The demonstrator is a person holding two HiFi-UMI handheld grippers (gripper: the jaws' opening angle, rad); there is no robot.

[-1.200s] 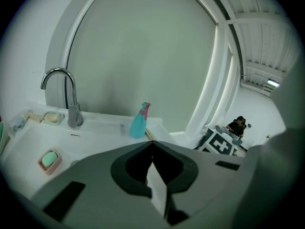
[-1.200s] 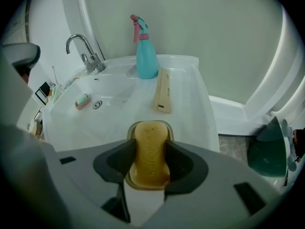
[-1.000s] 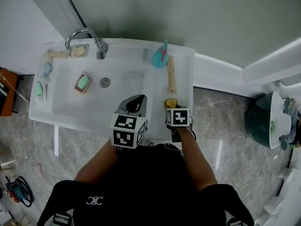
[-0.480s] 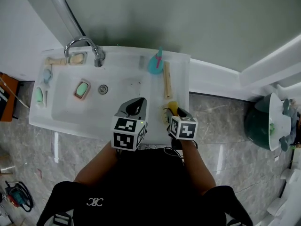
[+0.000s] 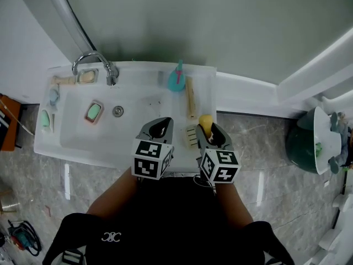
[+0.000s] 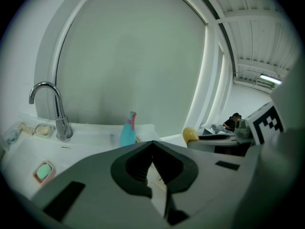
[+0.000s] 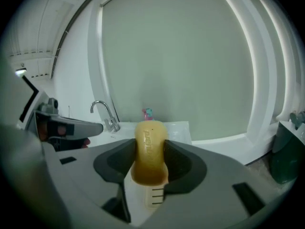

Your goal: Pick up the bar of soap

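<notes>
The yellow-brown bar of soap [image 7: 150, 151] stands upright, clamped between the jaws of my right gripper [image 7: 150, 149], which is shut on it. From the head view, the soap [image 5: 205, 121] hangs over the sink's right front corner, above a beige slatted soap dish [image 5: 191, 137]. The same dish [image 7: 151, 197] shows below the soap in the right gripper view. My left gripper [image 5: 160, 127] hovers beside it over the basin's front edge, jaws together and holding nothing. In the left gripper view the soap [image 6: 190, 134] peeks out at the right.
The white sink [image 5: 49, 142] has a chrome tap [image 5: 94, 59] at the back left and a green soap in a dish [image 5: 92, 112] in the basin. A teal bottle [image 5: 176, 80] and a wooden brush [image 5: 190, 97] lie on the right ledge. A dark green bin [image 5: 309, 142] stands at the right.
My right gripper has lifted the soap up off the slatted dish and drawn it toward the person. The left gripper has hardly moved.
</notes>
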